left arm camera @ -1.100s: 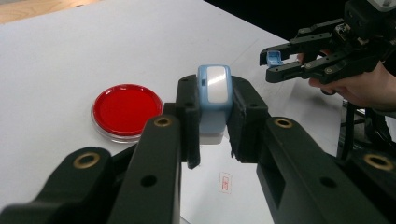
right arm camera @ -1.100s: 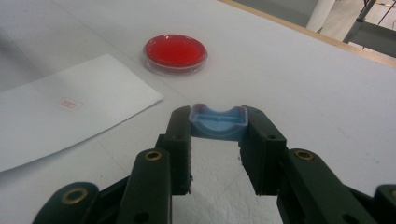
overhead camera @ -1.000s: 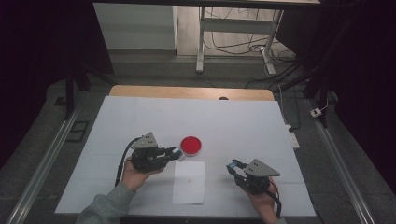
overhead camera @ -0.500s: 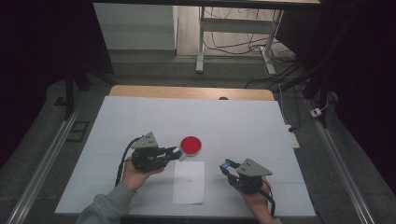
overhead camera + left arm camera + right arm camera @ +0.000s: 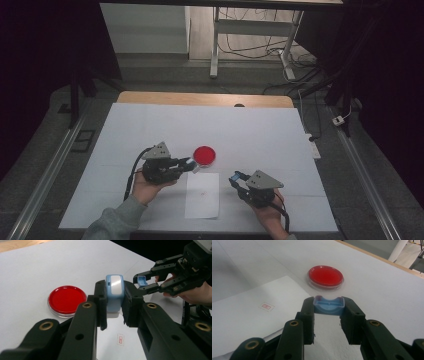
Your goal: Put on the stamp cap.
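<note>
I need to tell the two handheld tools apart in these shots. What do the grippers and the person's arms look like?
Both grippers, left gripper and right gripper, are black, two-jawed, brass-riveted, topped by a grey three-cornered plate, each trailing a black cable. The left arm wears a grey-green sleeve.

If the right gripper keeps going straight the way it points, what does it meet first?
Probably the red dish, straight beyond the blue cap held in the right gripper; the white table between looks free, though depth is unclear.

tongs (image 5: 189, 165): black, brass screws | plates: grey | sleeve (image 5: 112, 224): grey-green
</note>
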`<state>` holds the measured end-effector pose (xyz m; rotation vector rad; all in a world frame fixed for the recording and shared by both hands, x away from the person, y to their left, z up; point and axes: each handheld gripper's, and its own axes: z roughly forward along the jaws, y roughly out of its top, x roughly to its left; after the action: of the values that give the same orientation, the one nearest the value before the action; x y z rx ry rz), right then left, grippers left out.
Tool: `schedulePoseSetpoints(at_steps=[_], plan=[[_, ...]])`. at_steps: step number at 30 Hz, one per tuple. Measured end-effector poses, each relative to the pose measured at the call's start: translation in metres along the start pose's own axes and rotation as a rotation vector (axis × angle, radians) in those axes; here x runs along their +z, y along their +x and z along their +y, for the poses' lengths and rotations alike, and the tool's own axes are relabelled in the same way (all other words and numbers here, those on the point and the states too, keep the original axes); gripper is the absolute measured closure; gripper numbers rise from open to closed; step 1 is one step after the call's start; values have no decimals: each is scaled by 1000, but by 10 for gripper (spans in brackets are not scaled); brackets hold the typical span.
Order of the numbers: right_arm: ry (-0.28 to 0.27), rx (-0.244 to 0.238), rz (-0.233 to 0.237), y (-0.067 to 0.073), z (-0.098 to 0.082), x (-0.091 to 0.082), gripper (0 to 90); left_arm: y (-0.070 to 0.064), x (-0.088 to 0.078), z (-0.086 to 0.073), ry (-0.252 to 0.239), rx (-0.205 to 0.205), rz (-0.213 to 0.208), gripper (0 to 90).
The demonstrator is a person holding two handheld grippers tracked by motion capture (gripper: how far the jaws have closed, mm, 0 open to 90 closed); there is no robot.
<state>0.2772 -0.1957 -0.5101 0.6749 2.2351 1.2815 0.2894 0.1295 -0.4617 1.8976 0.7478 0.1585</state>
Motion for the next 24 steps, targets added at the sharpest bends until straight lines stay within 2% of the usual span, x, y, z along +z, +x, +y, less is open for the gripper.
schedulePoseSetpoints(at_steps=[24], plan=[[-10,-22,22,23,10,24,648,-8,7,5,-23,0,-22,751]])
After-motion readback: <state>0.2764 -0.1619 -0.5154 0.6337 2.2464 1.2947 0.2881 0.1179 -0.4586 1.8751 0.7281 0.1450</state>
